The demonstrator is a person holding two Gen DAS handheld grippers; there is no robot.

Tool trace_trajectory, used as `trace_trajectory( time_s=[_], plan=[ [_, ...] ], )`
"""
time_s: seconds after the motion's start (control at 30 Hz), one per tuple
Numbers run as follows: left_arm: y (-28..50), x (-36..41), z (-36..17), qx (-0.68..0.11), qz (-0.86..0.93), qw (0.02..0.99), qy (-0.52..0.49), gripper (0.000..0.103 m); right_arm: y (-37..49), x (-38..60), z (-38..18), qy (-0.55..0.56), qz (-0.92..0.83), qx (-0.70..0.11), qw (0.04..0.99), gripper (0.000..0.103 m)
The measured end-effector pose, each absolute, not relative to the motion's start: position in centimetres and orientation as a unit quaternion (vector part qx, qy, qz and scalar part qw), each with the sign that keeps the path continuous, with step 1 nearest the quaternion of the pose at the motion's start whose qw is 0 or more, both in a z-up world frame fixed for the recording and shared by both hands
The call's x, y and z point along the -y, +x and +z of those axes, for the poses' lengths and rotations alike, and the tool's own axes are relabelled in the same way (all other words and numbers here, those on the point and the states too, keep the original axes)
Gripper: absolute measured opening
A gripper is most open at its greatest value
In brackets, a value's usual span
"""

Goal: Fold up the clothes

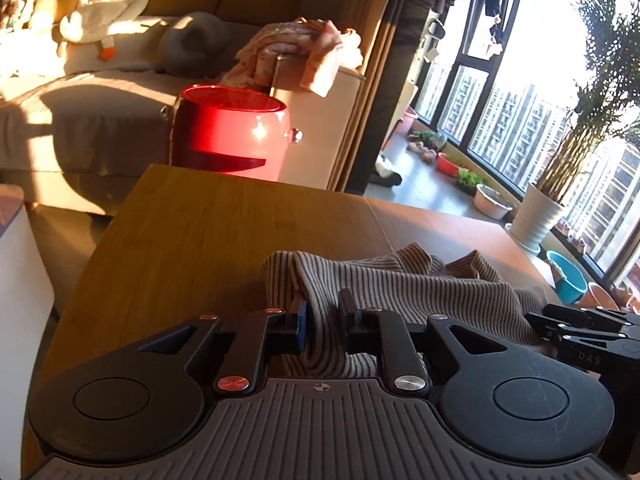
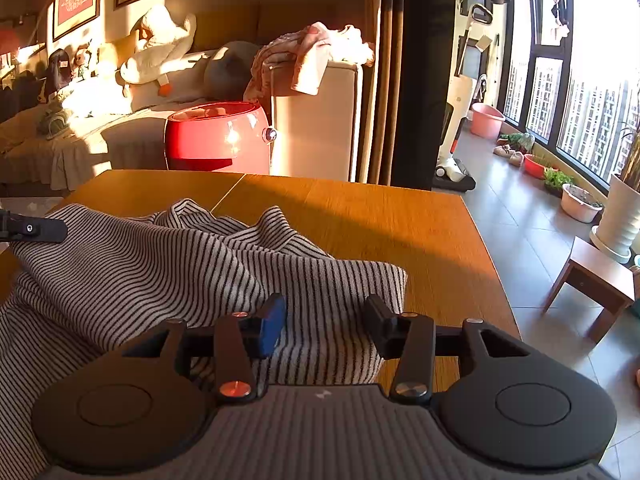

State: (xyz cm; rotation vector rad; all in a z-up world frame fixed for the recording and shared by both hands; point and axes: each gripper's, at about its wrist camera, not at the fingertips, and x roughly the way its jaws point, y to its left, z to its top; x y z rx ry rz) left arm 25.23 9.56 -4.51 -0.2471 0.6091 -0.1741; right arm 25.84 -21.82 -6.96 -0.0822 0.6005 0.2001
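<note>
A black-and-white striped garment (image 2: pixel 160 264) lies crumpled on the wooden table (image 2: pixel 380 224). In the left wrist view it (image 1: pixel 400 284) is bunched near the table's near edge. My left gripper (image 1: pixel 323 312) is shut on a fold of the striped cloth, which runs between its fingers. Its tip shows at the left edge of the right wrist view (image 2: pixel 36 230). My right gripper (image 2: pixel 325 320) is open, its fingers on either side of the garment's right edge, low over the cloth. It shows at the right of the left wrist view (image 1: pixel 576 320).
A red round bin (image 1: pixel 230 132) stands beyond the table's far edge, beside a sofa (image 1: pixel 80 120) with clothes (image 1: pixel 296 52) piled on its arm. A small wooden stool (image 2: pixel 592 280), plant pots (image 2: pixel 616 216) and basins (image 2: pixel 580 202) stand on the floor to the right by the windows.
</note>
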Motion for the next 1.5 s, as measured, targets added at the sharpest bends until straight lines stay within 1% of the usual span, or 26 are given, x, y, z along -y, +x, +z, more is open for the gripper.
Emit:
trace_trajectory(
  time_s=[0.03,0.17,0.27,0.33,0.4,0.47,0.5,0.53,0.57,0.63,0.77,0.83,0.87,0.9,0.93,1.0,1.03,1.1,1.17,1.2,1.23,1.27,1.3,1.33,1.4,1.5],
  plan=[
    [25.2,-10.0,-4.3,-0.295,-0.081,0.944,-0.126,0.011,25.8,21.8,-6.9,-0.041,0.097,-0.295,0.950,0.046],
    [25.5,-12.3,-3.1,-0.282,-0.060,0.946,-0.150,0.011,25.6,21.8,-6.6,-0.043,0.092,-0.293,0.951,0.047],
    [25.8,-12.6,-3.0,-0.289,-0.073,0.940,-0.164,0.017,25.2,22.2,-5.1,-0.050,0.098,-0.284,0.953,0.048],
    [26.1,-11.9,-3.3,-0.303,-0.080,0.935,-0.164,0.041,25.3,22.4,-3.8,-0.056,0.110,-0.274,0.954,0.057],
    [26.6,-10.8,-3.9,-0.316,-0.084,0.933,-0.154,0.048,26.1,22.0,-3.4,-0.069,0.126,-0.281,0.949,0.070],
    [27.0,-9.5,-4.5,-0.324,-0.087,0.932,-0.138,0.046,27.2,21.3,-3.7,-0.085,0.138,-0.297,0.941,0.075],
    [27.1,-8.9,-4.8,-0.325,-0.079,0.935,-0.119,0.038,27.7,21.0,-4.5,-0.095,0.128,-0.305,0.939,0.075],
    [27.2,-8.3,-5.1,-0.325,-0.072,0.937,-0.101,0.026,28.2,20.7,-5.3,-0.103,0.119,-0.311,0.937,0.071],
    [27.2,-8.3,-5.3,-0.325,-0.069,0.939,-0.086,0.026,28.4,20.9,-6.0,-0.106,0.111,-0.314,0.937,0.057],
    [27.1,-8.1,-5.6,-0.323,-0.063,0.942,-0.059,0.026,28.6,21.7,-6.5,-0.097,0.093,-0.314,0.940,0.057],
    [26.2,-8.2,-4.1,-0.299,-0.031,0.952,-0.053,0.024,28.8,23.5,-6.1,-0.049,0.062,-0.315,0.946,0.057],
    [25.5,-7.9,-2.7,-0.274,-0.035,0.959,-0.060,0.024,28.6,23.8,-5.7,-0.030,0.056,-0.314,0.947,0.047],
    [25.2,-7.4,-2.0,-0.266,-0.044,0.961,-0.064,0.025,28.4,23.9,-5.5,-0.022,0.053,-0.313,0.948,0.039],
    [25.2,-6.8,-1.8,-0.264,-0.053,0.961,-0.063,0.028,28.2,23.9,-5.3,-0.009,0.051,-0.314,0.948,0.035],
    [25.2,-6.1,-1.6,-0.262,-0.062,0.961,-0.061,0.031,28.0,24.1,-5.0,0.012,0.052,-0.319,0.946,0.035],
    [25.4,-4.9,-1.7,-0.266,-0.074,0.960,-0.054,0.031,27.8,24.2,-4.7,0.040,0.054,-0.330,0.941,0.038],
    [25.6,-4.5,-2.0,-0.271,-0.075,0.958,-0.053,0.031,27.8,24.3,-4.7,0.047,0.051,-0.334,0.940,0.041],
    [25.9,-4.1,-2.6,-0.282,-0.079,0.954,-0.057,0.031,28.1,24.2,-5.1,0.042,0.038,-0.334,0.941,0.060],
    [26.0,-4.0,-3.1,-0.290,-0.079,0.952,-0.059,0.033,28.9,24.5,-5.8,0.055,0.035,-0.344,0.937,0.061],
    [26.2,-3.9,-3.4,-0.294,-0.080,0.950,-0.062,0.036,29.4,24.8,-6.2,0.077,0.051,-0.354,0.931,0.054],
    [26.3,-3.9,-3.8,-0.297,-0.084,0.949,-0.066,0.038,29.7,25.0,-6.5,0.097,0.068,-0.361,0.925,0.041],
    [26.4,-3.9,-4.1,-0.300,-0.087,0.947,-0.070,0.039,29.7,24.9,-6.2,0.107,0.082,-0.357,0.924,0.025],
    [26.5,-3.9,-4.6,-0.302,-0.090,0.946,-0.074,0.042,29.4,24.9,-5.4,0.112,0.094,-0.342,0.928,0.011],
    [26.7,-4.0,-5.1,-0.304,-0.089,0.945,-0.075,0.045,28.9,25.0,-4.2,0.124,0.115,-0.319,0.933,0.011],
    [26.7,-4.0,-6.0,-0.305,-0.088,0.945,-0.073,0.045,28.0,25.3,-2.0,0.129,0.138,-0.282,0.941,0.010],
    [26.3,-3.6,-6.3,-0.298,-0.089,0.948,-0.060,0.047,28.5,25.0,-2.4,0.088,0.127,-0.291,0.944,0.010]
  ],
)
